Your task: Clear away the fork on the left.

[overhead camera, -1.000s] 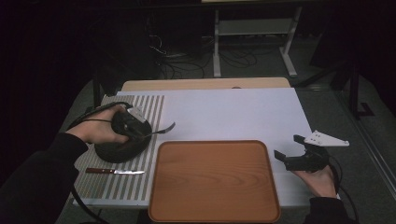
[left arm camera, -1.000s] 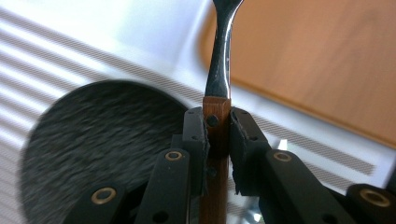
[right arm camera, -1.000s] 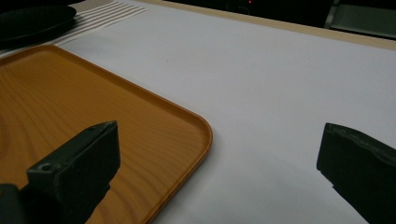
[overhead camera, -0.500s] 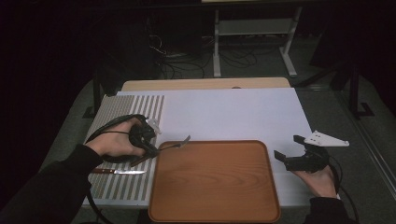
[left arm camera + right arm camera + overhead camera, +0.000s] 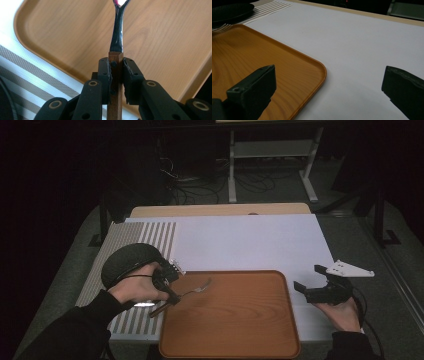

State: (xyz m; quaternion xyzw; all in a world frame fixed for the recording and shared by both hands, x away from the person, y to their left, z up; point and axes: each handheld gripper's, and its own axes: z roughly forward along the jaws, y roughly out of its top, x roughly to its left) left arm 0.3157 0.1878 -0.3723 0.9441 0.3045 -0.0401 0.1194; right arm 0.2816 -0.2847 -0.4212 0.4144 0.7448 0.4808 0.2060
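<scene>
My left gripper (image 5: 169,291) (image 5: 116,67) is shut on the wooden handle of a fork (image 5: 198,289) (image 5: 115,75). The fork's metal neck and tines reach out over the left part of the wooden tray (image 5: 230,340) (image 5: 162,37). Its tines (image 5: 222,27) peek in at the far left of the right gripper view. My right gripper (image 5: 306,277) (image 5: 329,80) rests open just right of the tray (image 5: 249,57), above the white mat, with nothing between its fingers.
A black plate (image 5: 127,257) (image 5: 229,11) lies on the striped placemat (image 5: 150,235) left of the tray. A knife (image 5: 142,304) lies under my left hand, mostly hidden. The white mat (image 5: 250,240) stretches behind the tray.
My left hand has carried the fork right and down, from over the black plate to the tray's left edge. The right hand has kept still.
</scene>
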